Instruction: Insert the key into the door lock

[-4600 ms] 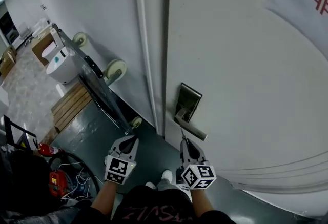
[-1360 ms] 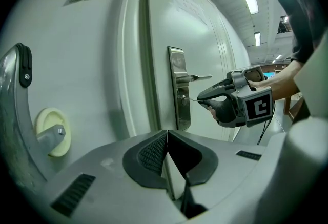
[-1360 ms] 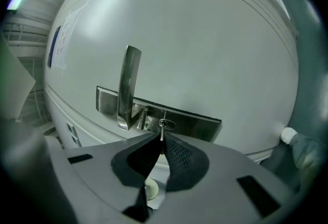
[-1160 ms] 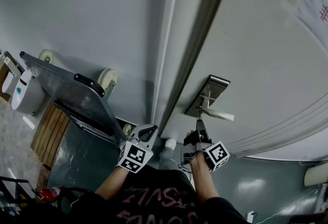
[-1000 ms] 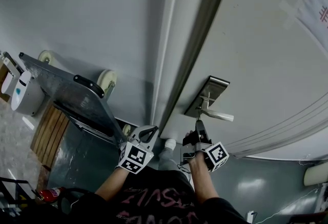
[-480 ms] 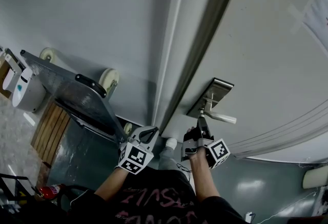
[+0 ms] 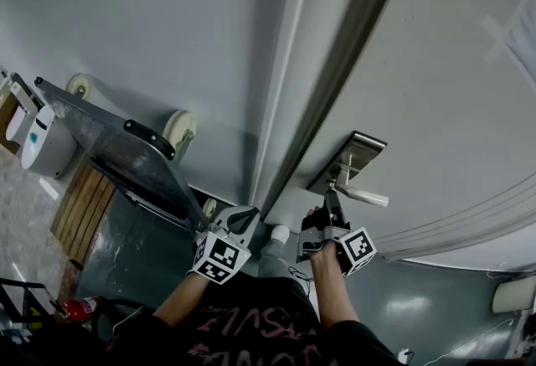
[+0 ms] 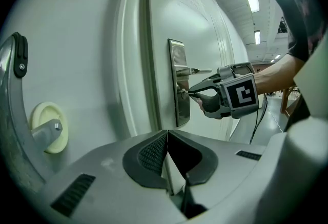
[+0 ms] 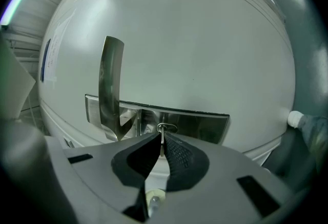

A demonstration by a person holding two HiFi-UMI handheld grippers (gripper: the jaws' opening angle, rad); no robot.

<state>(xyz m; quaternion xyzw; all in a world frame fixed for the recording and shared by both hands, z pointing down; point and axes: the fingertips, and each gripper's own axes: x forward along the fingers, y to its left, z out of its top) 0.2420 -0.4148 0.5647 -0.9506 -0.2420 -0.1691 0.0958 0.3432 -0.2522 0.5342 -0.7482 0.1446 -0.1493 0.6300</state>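
The white door (image 7: 435, 88) carries a steel lock plate (image 7: 346, 162) with a lever handle (image 7: 366, 196). Below the handle, my right gripper (image 7: 332, 193) is shut on a small metal key (image 9: 162, 139). In the right gripper view the key's tip is at the round keyhole (image 9: 166, 127) of the lock plate (image 9: 200, 123), beside the handle (image 9: 110, 84). The left gripper view shows the right gripper (image 8: 190, 93) at the lock plate (image 8: 178, 84), under the handle (image 8: 197, 70). My left gripper (image 7: 244, 219) hangs shut on nothing near the door frame, left of the lock.
A metal platform cart (image 7: 126, 157) with cream wheels (image 7: 180, 126) leans on the wall at left. Further left are a white device (image 7: 42, 142), a wooden pallet (image 7: 77, 218) and a red extinguisher (image 7: 73, 306). A paper sheet (image 7: 523, 31) hangs on the door.
Over several seconds both grippers came up close to the door. In the last second the right gripper edged up with the key to the lock plate; the left one stayed put.
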